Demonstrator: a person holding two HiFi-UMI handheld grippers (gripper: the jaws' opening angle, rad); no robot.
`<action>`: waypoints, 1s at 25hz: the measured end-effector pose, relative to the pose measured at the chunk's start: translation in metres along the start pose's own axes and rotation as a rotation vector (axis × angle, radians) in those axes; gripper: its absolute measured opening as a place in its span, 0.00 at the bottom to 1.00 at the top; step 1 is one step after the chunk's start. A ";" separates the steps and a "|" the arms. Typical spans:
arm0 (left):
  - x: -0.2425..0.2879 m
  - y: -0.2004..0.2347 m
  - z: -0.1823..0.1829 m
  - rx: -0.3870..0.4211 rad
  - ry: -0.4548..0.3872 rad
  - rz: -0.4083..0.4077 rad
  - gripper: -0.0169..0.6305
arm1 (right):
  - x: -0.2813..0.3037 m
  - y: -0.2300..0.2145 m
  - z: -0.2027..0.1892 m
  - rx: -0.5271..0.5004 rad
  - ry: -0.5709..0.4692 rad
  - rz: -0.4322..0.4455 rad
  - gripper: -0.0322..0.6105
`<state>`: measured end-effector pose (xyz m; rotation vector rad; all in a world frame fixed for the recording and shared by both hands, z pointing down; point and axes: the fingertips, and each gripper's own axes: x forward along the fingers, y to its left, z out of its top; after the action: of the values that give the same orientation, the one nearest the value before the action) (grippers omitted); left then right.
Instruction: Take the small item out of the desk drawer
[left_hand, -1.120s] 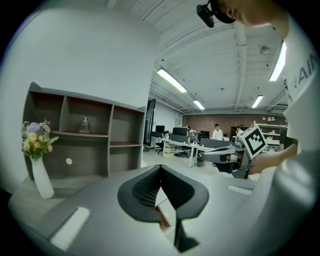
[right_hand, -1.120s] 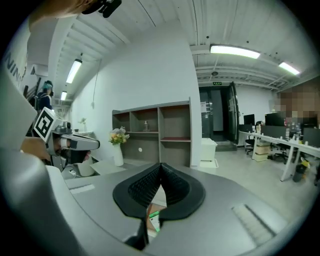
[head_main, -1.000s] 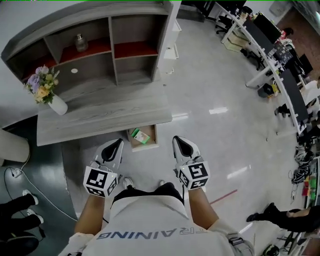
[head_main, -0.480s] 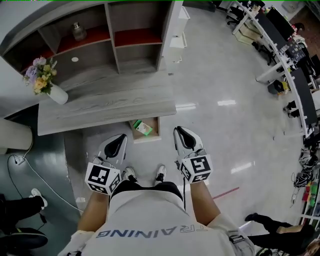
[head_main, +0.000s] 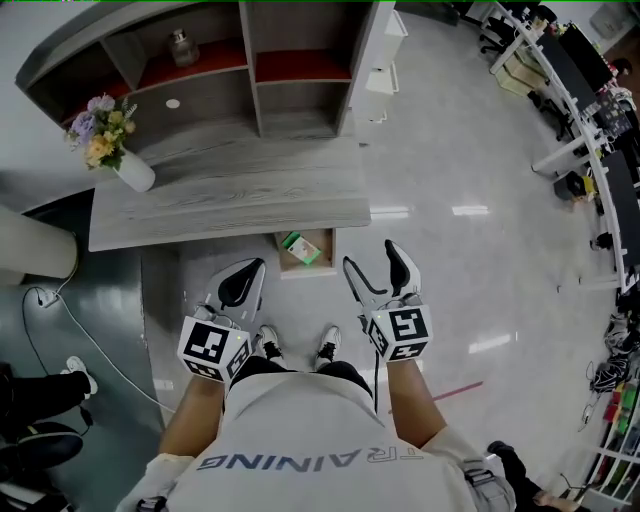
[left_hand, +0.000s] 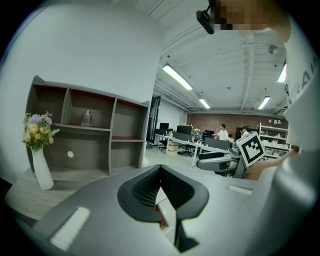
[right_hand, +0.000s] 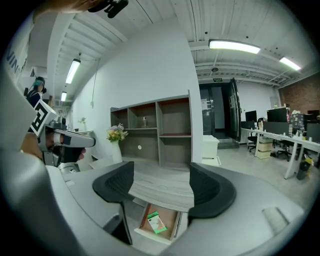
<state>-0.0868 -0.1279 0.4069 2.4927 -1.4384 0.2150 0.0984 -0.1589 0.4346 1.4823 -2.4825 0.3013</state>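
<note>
A small green and white box (head_main: 300, 247) lies in the open wooden drawer (head_main: 305, 271) that sticks out under the front edge of the grey desk (head_main: 230, 200). My right gripper (head_main: 370, 258) hovers just right of the drawer. Its jaws are opening and nothing is between them. The right gripper view looks down past the right gripper (right_hand: 162, 187) onto the drawer (right_hand: 169, 220) and the box (right_hand: 156, 222). My left gripper (head_main: 248, 272) hangs left of the drawer, shut and empty. In its own view the left gripper (left_hand: 160, 187) has its pads together.
A white vase of flowers (head_main: 125, 160) stands on the desk's left end. Behind it is a shelf unit (head_main: 250, 70) with a small bottle (head_main: 182, 45). A cable (head_main: 60, 320) runs over the floor at left. Office desks (head_main: 590, 150) line the right side.
The right gripper's jaws have gone from shut to wide apart. Both grippers have edged closer to the drawer. The left gripper stays shut.
</note>
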 end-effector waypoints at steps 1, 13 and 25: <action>-0.001 0.001 0.000 0.002 0.000 0.002 0.03 | 0.001 0.002 -0.001 -0.001 0.004 0.000 0.63; -0.006 0.029 -0.030 -0.060 0.057 0.041 0.03 | 0.053 0.041 -0.090 -0.052 0.270 0.106 0.70; 0.001 0.067 -0.108 -0.166 0.127 0.113 0.03 | 0.161 0.068 -0.269 -0.291 0.577 0.153 0.70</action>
<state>-0.1441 -0.1294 0.5205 2.2280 -1.4828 0.2589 -0.0099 -0.1832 0.7353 0.9272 -2.0629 0.3231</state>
